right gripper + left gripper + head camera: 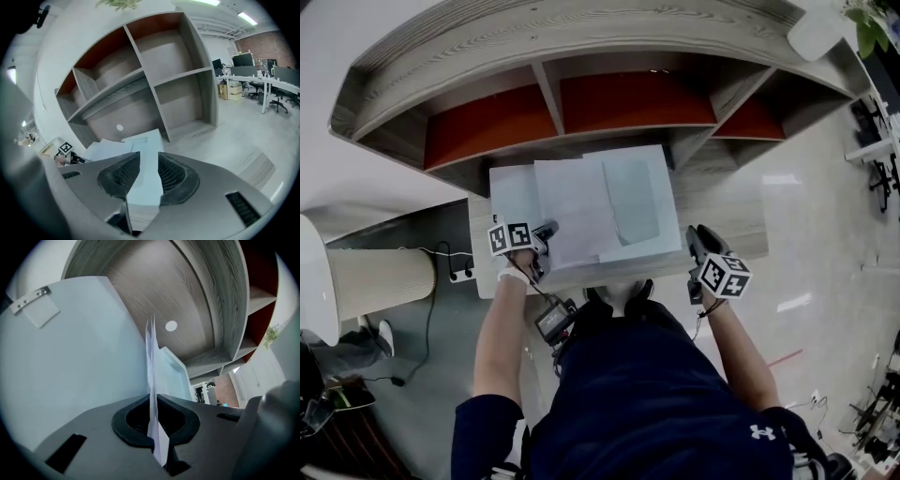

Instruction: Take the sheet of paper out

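Centrally on the table [727,211] lay a pale blue folder [636,202], with the shelf [581,103] standing behind it. The sheet [572,211] lay across the top of the folder, overhanging its left and near sides.

The left tongs [542,234] were at the sheet's near left corner. In the left gripper view the left tongs [153,427] were clamped together on the sheet [151,376], which stood edge-on between the pads and ran away from the camera. A pale blue surface filled the left of that view, and the underside of the shelf [197,296] showed above.

The right tongs [694,236] were just beside the folder's right edge, over the table. In the right gripper view the right tongs [145,171] stood narrowly apart, gripping nothing. The folder [143,145] showed through the gap, and it could not be told whether the pads touched it. The shelf [154,70] rose beyond.
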`<state>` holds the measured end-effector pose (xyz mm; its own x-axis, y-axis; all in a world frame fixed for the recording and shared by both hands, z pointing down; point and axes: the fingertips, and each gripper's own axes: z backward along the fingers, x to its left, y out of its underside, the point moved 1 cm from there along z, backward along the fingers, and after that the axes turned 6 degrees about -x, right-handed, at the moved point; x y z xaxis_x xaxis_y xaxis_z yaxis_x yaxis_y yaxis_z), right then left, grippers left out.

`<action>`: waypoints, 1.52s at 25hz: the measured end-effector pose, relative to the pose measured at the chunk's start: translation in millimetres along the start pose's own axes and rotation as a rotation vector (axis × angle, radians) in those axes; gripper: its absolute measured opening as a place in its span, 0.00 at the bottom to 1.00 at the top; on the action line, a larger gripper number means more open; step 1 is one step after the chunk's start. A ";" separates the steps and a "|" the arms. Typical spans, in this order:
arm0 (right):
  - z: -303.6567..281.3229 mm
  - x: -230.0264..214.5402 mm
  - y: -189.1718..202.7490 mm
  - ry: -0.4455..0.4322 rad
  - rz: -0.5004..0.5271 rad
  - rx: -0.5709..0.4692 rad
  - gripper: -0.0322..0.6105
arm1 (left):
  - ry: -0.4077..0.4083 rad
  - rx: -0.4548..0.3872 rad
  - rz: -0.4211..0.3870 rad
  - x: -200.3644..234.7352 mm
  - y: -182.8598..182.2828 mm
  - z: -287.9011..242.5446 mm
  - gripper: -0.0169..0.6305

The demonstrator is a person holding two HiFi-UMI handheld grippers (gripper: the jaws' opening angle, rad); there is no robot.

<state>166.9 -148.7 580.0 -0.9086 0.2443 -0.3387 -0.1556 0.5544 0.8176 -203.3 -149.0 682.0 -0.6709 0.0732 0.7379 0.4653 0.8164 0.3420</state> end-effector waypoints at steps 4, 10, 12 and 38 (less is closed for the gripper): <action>-7.1 20.5 -18.2 -0.058 0.006 -0.029 0.22 | -0.010 -0.037 0.004 2.7 -7.9 16.1 0.06; -13.3 44.5 -23.6 -0.121 0.007 -0.021 0.19 | -0.051 -0.100 -0.107 -1.4 -18.3 46.0 0.06; -14.3 48.7 -23.5 -0.131 0.014 -0.014 0.18 | -0.044 -0.125 -0.111 -5.1 -20.4 53.4 0.06; -2.4 56.9 -28.7 -0.138 -0.037 -0.048 0.13 | -0.015 -0.338 -0.190 -100.0 -37.2 103.5 0.06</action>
<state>118.7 -152.6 538.4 -0.8405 0.3335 -0.4271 -0.2092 0.5273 0.8235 -213.3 -127.5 535.3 -0.7709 -0.0509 0.6349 0.4939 0.5816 0.6463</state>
